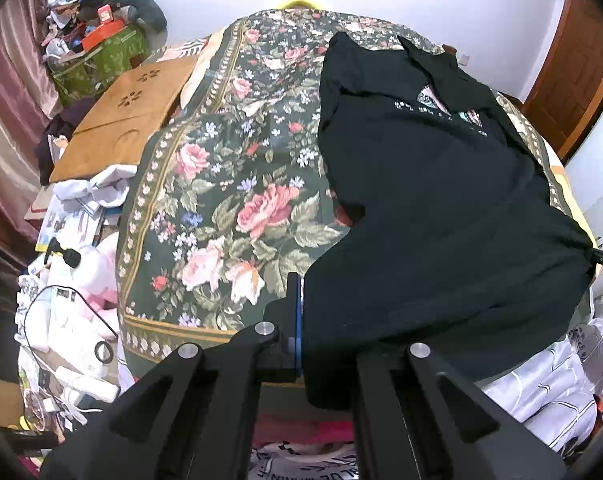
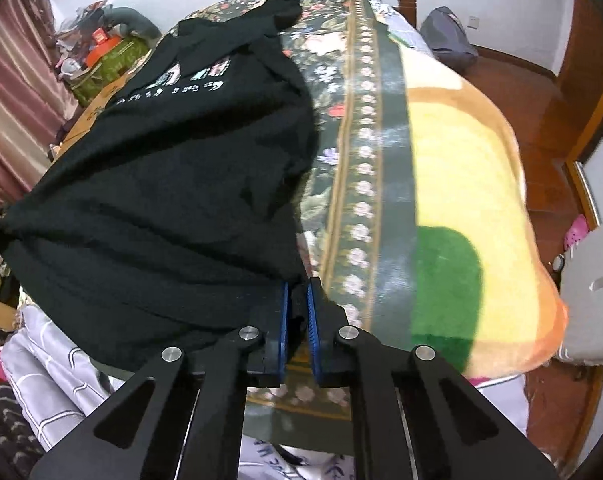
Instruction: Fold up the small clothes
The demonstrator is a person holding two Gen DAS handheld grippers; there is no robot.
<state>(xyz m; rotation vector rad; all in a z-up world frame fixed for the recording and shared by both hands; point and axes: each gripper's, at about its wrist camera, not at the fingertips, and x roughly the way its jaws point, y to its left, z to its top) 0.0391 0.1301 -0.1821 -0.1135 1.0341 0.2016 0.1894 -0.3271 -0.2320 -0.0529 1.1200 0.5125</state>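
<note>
Black printed cotton T-shirt (image 1: pixel 441 208) – hem corners pinched by left gripper (image 1: pixel 301 320) and right gripper (image 2: pixel 297 312) | long axis runs away – collar far, over floral blanket (image 1: pixel 221 184).

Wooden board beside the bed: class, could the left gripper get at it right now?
Probably not: the left gripper is shut on the black shirt, and the wooden board lies beyond the floral blanket.

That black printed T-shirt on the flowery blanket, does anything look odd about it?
Yes. The black printed T-shirt lies rumpled on the floral blanket, one sleeve flopped over its print, its hem bunched where both grippers pinch it.
</note>
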